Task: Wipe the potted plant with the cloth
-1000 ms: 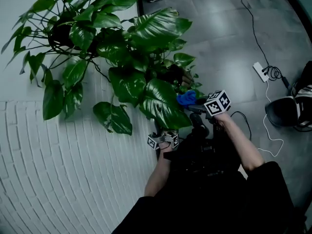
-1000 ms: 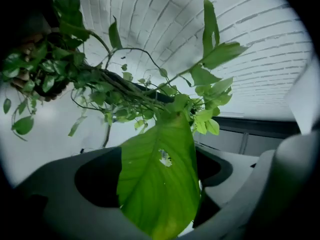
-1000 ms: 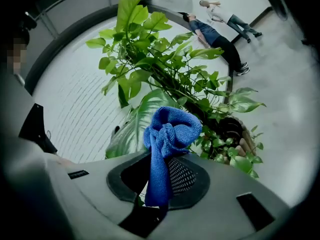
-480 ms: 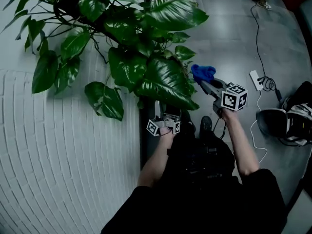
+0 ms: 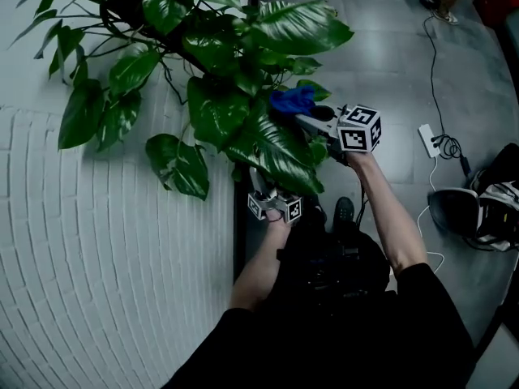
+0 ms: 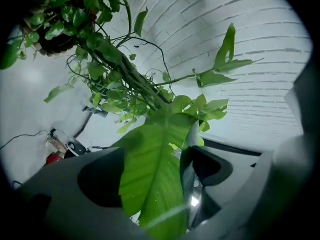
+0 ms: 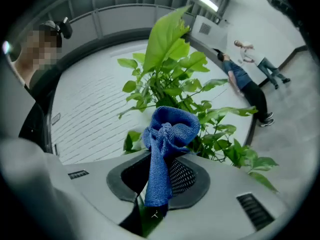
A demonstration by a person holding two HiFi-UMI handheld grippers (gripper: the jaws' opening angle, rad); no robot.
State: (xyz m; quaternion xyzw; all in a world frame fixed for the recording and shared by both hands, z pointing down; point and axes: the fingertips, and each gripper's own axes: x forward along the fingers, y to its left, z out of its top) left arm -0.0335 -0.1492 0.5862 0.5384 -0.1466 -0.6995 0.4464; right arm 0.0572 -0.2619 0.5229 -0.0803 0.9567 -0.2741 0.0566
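Wiping step, cloth at the foliage.
Right gripper (image 5: 308,120) clamped on blue cloth (image 7: 167,134), against upper leaves of potted plant (image 5: 227,47). Left gripper (image 5: 261,181) jaws apart, broad leaf (image 6: 152,169) between, seemingly propped from below. Next: light stroke along that leaf.

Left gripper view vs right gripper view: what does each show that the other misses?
Only the left gripper view: a broad leaf lying across the gap of the left gripper, whose jaws stand apart. Only the right gripper view: the blue cloth pinched in the right gripper, plus a person in the background. Both: the potted plant and the white brick surface.
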